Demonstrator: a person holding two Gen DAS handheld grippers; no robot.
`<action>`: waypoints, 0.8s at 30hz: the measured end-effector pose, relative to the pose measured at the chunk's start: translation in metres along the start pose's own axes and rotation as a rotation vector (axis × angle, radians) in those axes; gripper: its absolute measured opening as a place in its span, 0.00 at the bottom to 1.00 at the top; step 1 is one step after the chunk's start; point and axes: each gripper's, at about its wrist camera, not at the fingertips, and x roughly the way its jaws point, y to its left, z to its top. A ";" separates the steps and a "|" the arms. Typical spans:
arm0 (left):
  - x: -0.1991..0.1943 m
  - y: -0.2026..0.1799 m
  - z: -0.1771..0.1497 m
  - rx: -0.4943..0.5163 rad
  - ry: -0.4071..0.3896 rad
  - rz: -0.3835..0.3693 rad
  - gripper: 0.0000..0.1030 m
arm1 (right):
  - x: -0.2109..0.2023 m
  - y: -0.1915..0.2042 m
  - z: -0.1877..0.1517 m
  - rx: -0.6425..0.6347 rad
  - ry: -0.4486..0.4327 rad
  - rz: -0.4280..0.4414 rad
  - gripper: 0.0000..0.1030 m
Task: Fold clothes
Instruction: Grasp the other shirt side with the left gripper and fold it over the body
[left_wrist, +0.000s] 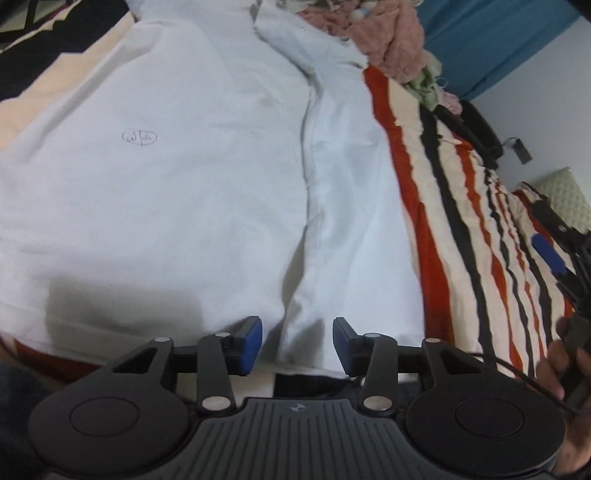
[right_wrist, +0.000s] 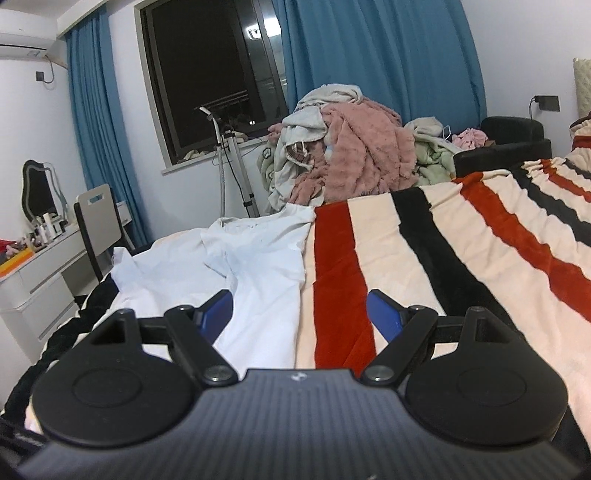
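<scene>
White shirt spread flat on striped blanket, ahead of and below left gripper, jaws partly apart, nothing pinched, folded side panel between blue pads, right gripper wide, empty, over shirt's edge, clothes pile beyond

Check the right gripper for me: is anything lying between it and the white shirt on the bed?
Nothing visible does. The right gripper is open above the striped blanket, with the white shirt reaching under its left finger. The clothes pile lies beyond the shirt's far end. The left gripper, also open, already hangs over the shirt's near edge.
</scene>
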 end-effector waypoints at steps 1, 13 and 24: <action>0.007 -0.002 0.002 -0.002 0.010 0.001 0.42 | 0.001 0.000 -0.001 -0.001 0.004 0.004 0.79; 0.019 -0.032 -0.017 0.187 -0.044 0.101 0.04 | 0.007 0.009 -0.006 -0.009 0.046 0.043 0.79; -0.050 -0.083 0.012 0.404 -0.353 0.154 0.83 | -0.001 0.017 -0.005 -0.017 0.015 0.050 0.79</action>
